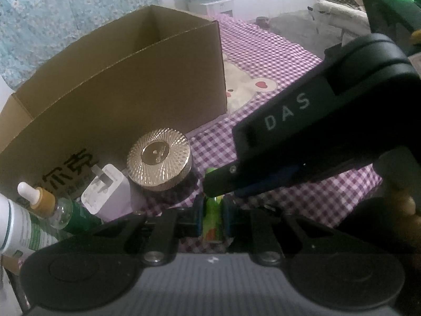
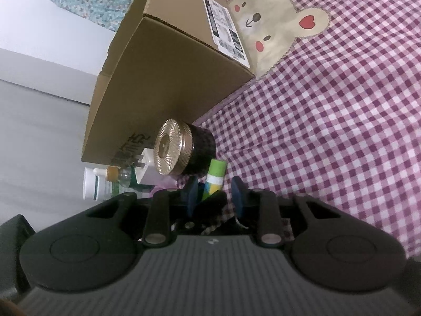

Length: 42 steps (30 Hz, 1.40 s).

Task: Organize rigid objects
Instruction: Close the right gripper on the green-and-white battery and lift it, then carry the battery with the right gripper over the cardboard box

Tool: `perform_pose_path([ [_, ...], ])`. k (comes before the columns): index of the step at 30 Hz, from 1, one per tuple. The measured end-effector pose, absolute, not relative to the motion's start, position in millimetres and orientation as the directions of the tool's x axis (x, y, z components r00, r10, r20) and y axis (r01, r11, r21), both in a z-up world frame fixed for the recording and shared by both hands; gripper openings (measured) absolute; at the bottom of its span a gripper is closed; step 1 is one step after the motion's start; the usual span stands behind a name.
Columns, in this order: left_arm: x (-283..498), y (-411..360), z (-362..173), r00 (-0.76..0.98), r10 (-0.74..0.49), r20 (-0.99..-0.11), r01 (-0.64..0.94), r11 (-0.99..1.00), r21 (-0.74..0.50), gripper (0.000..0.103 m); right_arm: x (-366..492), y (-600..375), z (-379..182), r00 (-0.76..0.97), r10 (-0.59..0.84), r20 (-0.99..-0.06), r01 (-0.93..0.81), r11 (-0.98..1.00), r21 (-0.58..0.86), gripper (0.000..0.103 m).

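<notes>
A small green tube (image 1: 212,223) stands between the blue pads of my left gripper (image 1: 212,210), which is shut on it low on the purple checked bedspread (image 1: 263,60). My right gripper (image 1: 218,184) reaches in from the right, its fingertips around the tube's upper end. In the right wrist view the tube (image 2: 217,171) sits between the blue pads of the right gripper (image 2: 215,189) with a narrow gap on each side. A gold-lidded dark jar (image 1: 158,158) stands just beyond the tube, against the open cardboard box (image 1: 131,79).
A white charger plug (image 1: 108,189), a dropper bottle (image 1: 47,200) and a white tube with a green label (image 1: 15,226) lie left of the jar along the box. A bear patch (image 1: 250,84) is on the bedspread to the right. The bed's edge and floor (image 2: 39,131) lie left.
</notes>
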<state>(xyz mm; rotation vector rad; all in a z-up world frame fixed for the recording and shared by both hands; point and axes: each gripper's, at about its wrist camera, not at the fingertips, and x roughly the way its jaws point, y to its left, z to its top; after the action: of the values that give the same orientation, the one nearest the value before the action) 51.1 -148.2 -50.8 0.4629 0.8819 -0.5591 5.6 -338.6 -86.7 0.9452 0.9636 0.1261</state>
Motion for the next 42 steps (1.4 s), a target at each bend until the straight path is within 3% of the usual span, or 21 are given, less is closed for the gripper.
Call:
perform_pose_path([
  [7, 49.5, -147.7, -42.0, 0.523, -0.309, -0.794, 0.634, 0.764, 0.121, 0.016, 15.8, -345.1, -96.7, 0.622, 0.5, -0.602, 0.316, 0.544, 0.777, 0.028],
  [13, 32.9, -141.9, -23.2, 0.552, -0.345, -0.759, 0.64, 0.759, 0.12, 0.016, -1.9, -347.3, -87.2, 0.662, 0.5, -0.558, 0.279, 0.527, 0.803, 0.018],
  [21, 10.1, -119.1, 29.2, 0.663, -0.369, -0.652, 0.589, 0.794, 0.149, 0.016, -16.5, -327.4, -20.0, 0.722, 0.47, -0.508, 0.141, 0.618, 0.773, 0.017],
  [28, 38.4, -78.7, 85.0, 0.755, -0.317, -0.574, 0.479, 0.865, 0.152, 0.016, 29.6, -293.4, 47.8, 0.718, 0.537, -0.442, -0.062, 0.683, 0.728, 0.016],
  [35, 123.6, -35.5, 96.9, 0.722, -0.251, -0.645, 0.398, 0.913, 0.09, 0.016, 122.3, -259.6, 68.7, 0.615, 0.613, -0.496, -0.108, 0.689, 0.717, 0.016],
  [42, 197.2, -9.7, 56.3, 0.579, -0.209, -0.788, 0.365, 0.931, 0.021, 0.016, 210.6, -243.5, 27.1, 0.451, 0.654, -0.607, 0.023, 0.671, 0.741, 0.016],
])
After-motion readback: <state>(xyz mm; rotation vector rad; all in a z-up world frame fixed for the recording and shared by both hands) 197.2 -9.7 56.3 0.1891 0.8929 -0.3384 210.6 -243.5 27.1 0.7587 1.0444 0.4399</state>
